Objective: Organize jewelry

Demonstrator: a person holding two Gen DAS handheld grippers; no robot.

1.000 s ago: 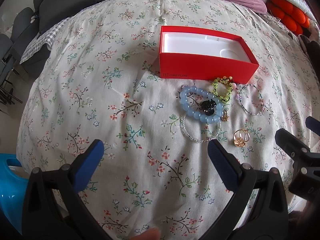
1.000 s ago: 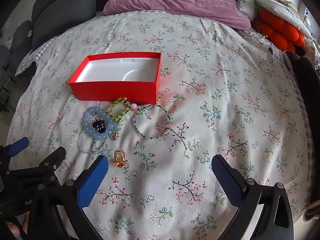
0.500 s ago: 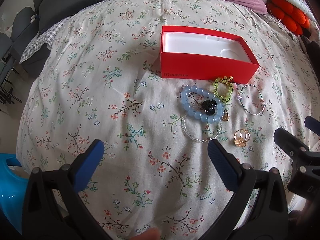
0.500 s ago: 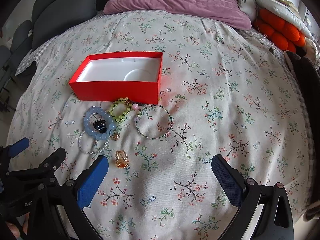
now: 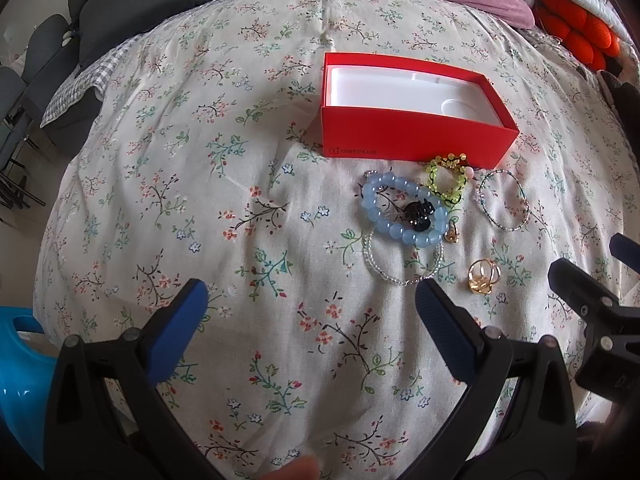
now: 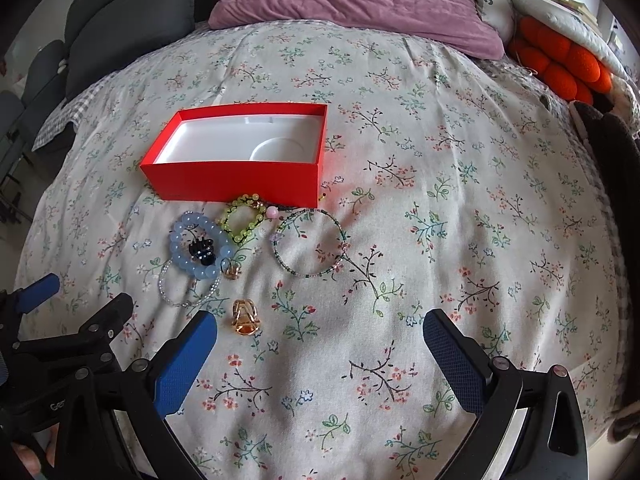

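1. Left wrist view: left claw [image 5: 310,294] spread apart, empty; jewelry cluster lies just beyond its right fingertip on bed [image 5: 240,160].
2. Right claw [image 6: 320,326] spread apart, empty; gold ring [image 6: 245,317] near left fingertip; red box [image 6: 236,184] beyond.

Spread-apart left gripper [image 5: 308,300] hovers before bracelets [image 5: 404,210] beside red box [image 5: 412,144].

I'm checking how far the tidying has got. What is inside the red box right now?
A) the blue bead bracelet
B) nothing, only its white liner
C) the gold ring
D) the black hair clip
B: the red box shows only its bare white liner, while the blue bead bracelet, gold ring and black hair clip all lie on the bedspread in front of it.
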